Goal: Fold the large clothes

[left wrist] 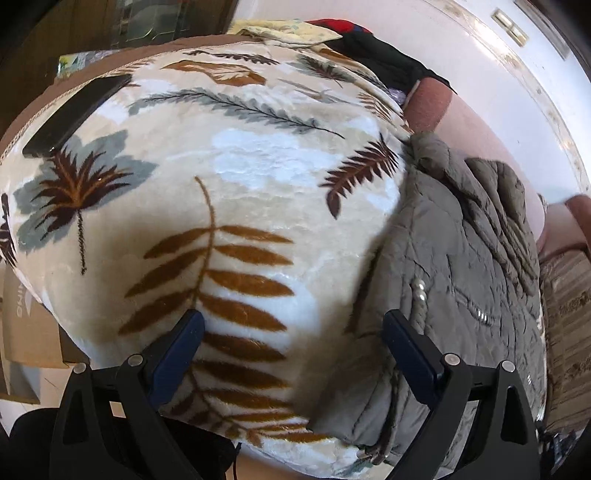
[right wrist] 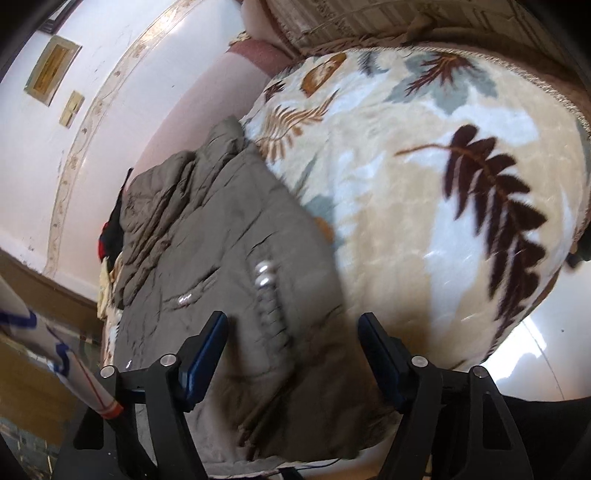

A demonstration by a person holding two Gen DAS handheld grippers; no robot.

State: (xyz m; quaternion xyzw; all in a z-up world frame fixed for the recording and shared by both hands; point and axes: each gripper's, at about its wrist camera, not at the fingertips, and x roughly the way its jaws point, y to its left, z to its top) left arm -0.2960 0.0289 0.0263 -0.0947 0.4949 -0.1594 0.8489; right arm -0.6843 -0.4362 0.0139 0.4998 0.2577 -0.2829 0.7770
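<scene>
A grey-brown quilted jacket (left wrist: pixel 450 266) with silver snaps lies crumpled on a cream blanket with a leaf print (left wrist: pixel 221 184). In the left wrist view it fills the right side. My left gripper (left wrist: pixel 293 325) hovers open over the jacket's left edge and the blanket, with nothing between its fingers. In the right wrist view the jacket (right wrist: pixel 221 240) spreads across the lower left, its snap placket (right wrist: pixel 264 280) running down the middle. My right gripper (right wrist: pixel 293 328) stands open above the jacket's near part, and its pads do not press the cloth.
A dark phone (left wrist: pixel 74 114) lies on the blanket at the far left. Black and red clothes (left wrist: pixel 369 44) are piled at the bed's far end by the white wall (right wrist: pixel 55 147). A cardboard box (left wrist: pixel 26 325) stands beside the bed. A patterned pillow (right wrist: pixel 369 18) lies at the bed's head.
</scene>
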